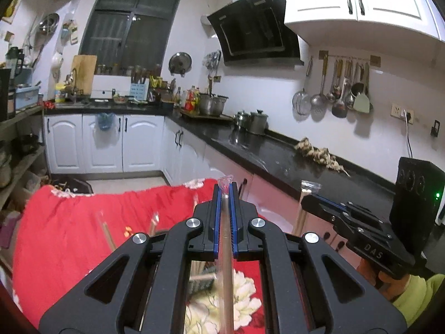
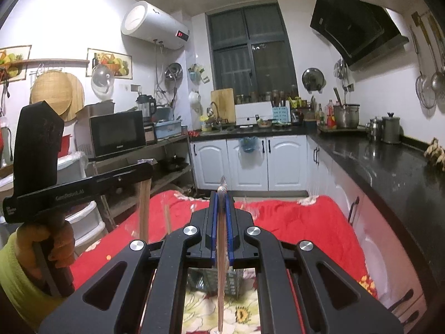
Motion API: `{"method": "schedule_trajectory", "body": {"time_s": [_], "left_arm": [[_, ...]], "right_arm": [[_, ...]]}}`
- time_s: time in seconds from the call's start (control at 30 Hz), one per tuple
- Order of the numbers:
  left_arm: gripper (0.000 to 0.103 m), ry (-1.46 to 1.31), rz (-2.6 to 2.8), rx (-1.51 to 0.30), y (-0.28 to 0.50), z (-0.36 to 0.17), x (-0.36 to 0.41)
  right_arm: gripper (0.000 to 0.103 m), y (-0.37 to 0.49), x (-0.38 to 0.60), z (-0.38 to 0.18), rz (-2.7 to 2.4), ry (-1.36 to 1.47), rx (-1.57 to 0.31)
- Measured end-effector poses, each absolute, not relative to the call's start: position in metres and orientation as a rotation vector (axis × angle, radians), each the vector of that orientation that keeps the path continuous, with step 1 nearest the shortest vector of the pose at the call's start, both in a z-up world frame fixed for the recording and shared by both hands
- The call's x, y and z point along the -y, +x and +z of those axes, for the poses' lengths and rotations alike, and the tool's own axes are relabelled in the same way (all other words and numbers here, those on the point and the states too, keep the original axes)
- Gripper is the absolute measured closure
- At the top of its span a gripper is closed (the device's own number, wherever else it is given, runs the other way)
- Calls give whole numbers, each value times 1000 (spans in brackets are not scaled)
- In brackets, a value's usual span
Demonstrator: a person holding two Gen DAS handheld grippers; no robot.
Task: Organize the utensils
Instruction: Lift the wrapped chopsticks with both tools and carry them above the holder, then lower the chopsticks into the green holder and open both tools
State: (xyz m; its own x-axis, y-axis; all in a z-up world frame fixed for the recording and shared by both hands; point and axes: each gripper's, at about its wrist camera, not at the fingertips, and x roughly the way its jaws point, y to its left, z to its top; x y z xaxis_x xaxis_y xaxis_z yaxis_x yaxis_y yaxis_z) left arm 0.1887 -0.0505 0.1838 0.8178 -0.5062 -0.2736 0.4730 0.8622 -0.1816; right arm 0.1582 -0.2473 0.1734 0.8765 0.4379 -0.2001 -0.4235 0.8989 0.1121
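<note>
Your left tool [image 1: 225, 192] is pinching a pair of chopsticks in a clear plastic sleeve [image 1: 225, 239], which hangs down between the blue pads above the red flowered cloth [image 1: 83, 222] on the tabletop. Your right tool [image 2: 221, 196] is pressed together on a second sleeved pair [image 2: 221, 250] the same way (sleeve tip pokes out above the pads). A dark mesh holder [image 2: 233, 281] sits on the cloth right below both, and more sleeved chopsticks [image 1: 107, 233] lie blurred on the cloth nearby.

Beyond the jaws a red flowered cloth [image 1: 83, 222] spreads below; a black countertop [image 1: 278, 156] runs to their right, a dark window [image 2: 250, 55] straight ahead.
</note>
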Motion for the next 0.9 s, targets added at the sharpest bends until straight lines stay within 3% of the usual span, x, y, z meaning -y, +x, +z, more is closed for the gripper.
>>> {"method": "schedule_trajectory", "body": {"time_s": [0.9], "left_arm": [[100,-105,-371,-162,234,245,20]], "right_arm": [[97,202,232,224,456,72,-71]]}}
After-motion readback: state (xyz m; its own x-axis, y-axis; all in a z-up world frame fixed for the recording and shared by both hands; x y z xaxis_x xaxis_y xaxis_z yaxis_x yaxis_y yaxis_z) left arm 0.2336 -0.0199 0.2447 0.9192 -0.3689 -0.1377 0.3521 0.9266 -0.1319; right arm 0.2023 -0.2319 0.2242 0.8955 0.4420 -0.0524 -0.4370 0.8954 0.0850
